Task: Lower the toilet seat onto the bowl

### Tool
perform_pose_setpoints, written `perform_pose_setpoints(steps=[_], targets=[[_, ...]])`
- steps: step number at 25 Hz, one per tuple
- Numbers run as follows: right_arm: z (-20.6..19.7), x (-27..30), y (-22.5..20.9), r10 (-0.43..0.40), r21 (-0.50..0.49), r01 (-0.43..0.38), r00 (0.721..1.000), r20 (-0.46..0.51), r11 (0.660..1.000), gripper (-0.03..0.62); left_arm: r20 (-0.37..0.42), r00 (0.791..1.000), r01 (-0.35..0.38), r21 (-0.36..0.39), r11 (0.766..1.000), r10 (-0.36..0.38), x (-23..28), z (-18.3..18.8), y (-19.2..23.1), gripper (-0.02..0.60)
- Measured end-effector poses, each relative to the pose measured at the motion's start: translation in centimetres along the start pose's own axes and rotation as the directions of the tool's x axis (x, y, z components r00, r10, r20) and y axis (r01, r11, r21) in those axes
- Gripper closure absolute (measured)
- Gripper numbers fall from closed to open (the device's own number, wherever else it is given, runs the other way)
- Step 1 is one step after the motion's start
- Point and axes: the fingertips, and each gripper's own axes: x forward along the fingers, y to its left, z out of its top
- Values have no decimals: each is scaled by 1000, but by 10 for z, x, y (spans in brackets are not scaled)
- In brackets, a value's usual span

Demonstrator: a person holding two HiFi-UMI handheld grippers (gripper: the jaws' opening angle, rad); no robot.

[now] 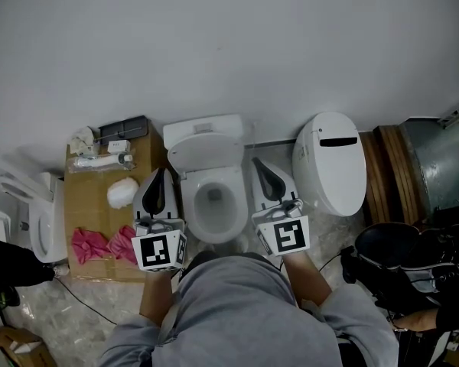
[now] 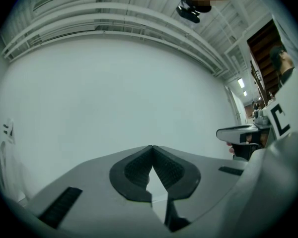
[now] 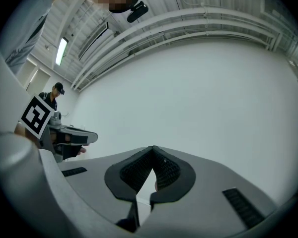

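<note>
- Nearest to the head camera is the person's grey sweater (image 1: 229,312). Both forearms reach forward from it, one on each side of the toilet bowl (image 1: 190,209).
- In the head view, the left gripper (image 1: 161,174) is just beside the bowl's left flank and the right gripper (image 1: 258,167) is just beside its right flank. Neither touches the porcelain. I think they are parked in a symmetric way, so either one can reach the hinge end.
- The toilet seat (image 1: 206,153) appears to stand upright against the tank (image 1: 203,131), behind the bowl. It is white, oval and glossy. From above I cannot separate the seat ring from the lid, so I cannot fully exclude that a ring already lies on the rim.
- In the left gripper view, the left gripper (image 2: 152,148) has its ribbed black pads clenched tip to tip, with nothing between them. Only the plain white wall (image 2: 114,93) is ahead, and the toilet is not visible.
- In the right gripper view, the right gripper (image 3: 154,149) is likewise clenched and empty, and it faces the same wall. The seat is also not visible here. I judge that the lowering is not yet begun.
</note>
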Motion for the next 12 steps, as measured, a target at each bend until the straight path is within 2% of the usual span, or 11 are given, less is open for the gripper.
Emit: perform_pose_setpoints(steps=[12], targets=[[1,6,-4,6,3,-6,1000,-4,1000,595,-15,1000,-5,-7,1000,5,6,1,-1,581]])
